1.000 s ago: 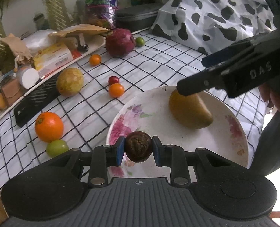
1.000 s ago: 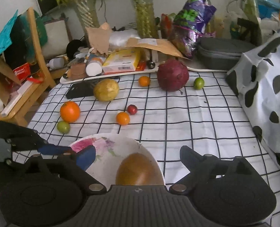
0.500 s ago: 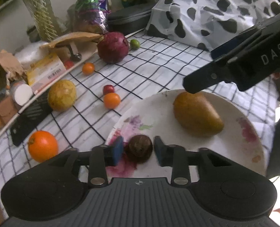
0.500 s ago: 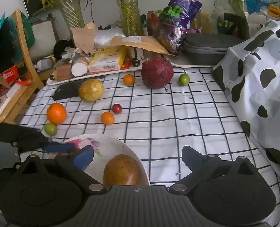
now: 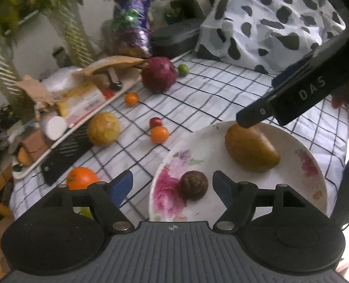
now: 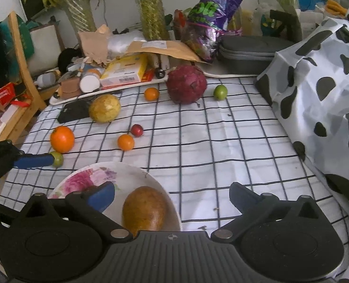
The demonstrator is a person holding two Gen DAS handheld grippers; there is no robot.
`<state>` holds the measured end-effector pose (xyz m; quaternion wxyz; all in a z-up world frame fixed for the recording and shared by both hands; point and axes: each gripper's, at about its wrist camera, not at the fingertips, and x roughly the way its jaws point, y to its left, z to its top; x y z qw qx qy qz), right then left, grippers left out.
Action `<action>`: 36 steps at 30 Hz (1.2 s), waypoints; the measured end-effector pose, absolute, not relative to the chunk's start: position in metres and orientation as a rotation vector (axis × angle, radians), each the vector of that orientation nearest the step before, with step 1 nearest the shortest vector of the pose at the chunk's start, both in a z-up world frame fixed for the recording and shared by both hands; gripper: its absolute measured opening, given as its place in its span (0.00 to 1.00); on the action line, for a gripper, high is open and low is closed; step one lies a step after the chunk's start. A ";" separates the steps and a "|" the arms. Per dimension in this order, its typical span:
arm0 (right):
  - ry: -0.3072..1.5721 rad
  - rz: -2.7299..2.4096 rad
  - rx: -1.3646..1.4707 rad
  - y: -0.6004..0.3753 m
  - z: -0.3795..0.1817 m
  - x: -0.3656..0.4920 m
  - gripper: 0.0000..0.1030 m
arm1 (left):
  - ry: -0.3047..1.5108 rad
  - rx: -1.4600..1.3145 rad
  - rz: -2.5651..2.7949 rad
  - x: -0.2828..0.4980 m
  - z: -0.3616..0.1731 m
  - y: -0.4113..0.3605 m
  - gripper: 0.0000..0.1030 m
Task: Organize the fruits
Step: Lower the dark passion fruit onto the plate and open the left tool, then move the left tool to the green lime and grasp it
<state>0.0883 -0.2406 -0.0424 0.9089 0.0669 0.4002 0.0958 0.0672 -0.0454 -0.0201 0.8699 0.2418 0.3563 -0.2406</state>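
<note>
Both hand-held grippers wide open, left hand-held gripper [image 5: 172, 185] astride brown fruit [image 5: 194, 185].

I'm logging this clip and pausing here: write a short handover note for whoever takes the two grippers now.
Left gripper: open, empty, fingers either side of the dark brown fruit lying on the floral plate.
Right gripper: open, empty, above the plate's far edge.
Done: brown fruit and yellow-brown mango are on the plate.
Left: big orange, small green fruit, yellow round fruit, two small oranges, small red fruit, large dark red fruit, lime, all on the checked cloth.
</note>
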 end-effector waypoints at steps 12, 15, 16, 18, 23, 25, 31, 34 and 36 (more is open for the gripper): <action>0.809 0.201 0.056 -0.234 -0.036 0.070 1.00 | 0.795 0.385 -0.394 0.037 -0.011 -0.029 0.71; 0.826 0.192 0.051 -0.235 -0.037 0.070 1.00 | 0.801 0.372 -0.368 0.033 -0.008 -0.028 0.71; 0.827 0.193 0.053 -0.235 -0.037 0.069 1.00 | 0.804 0.368 -0.356 0.033 -0.007 -0.027 0.71; 0.822 0.198 0.048 -0.235 -0.036 0.067 1.00 | 0.810 0.358 -0.334 0.031 -0.006 -0.025 0.71; 0.809 0.198 0.008 -0.227 -0.036 0.066 1.00 | 0.821 0.316 -0.291 0.025 -0.003 -0.017 0.71; 0.808 0.207 0.007 -0.223 -0.037 0.066 1.00 | 0.826 0.299 -0.270 0.023 -0.002 -0.012 0.71; 0.786 0.223 0.016 -0.212 -0.034 0.066 1.00 | 0.831 0.257 -0.214 0.020 0.003 -0.001 0.71; 0.774 0.220 0.026 -0.208 -0.032 0.068 1.00 | 0.822 0.236 -0.196 0.018 0.007 0.002 0.71; 0.760 0.235 0.016 -0.205 -0.032 0.068 1.00 | 0.818 0.219 -0.183 0.019 0.009 0.004 0.71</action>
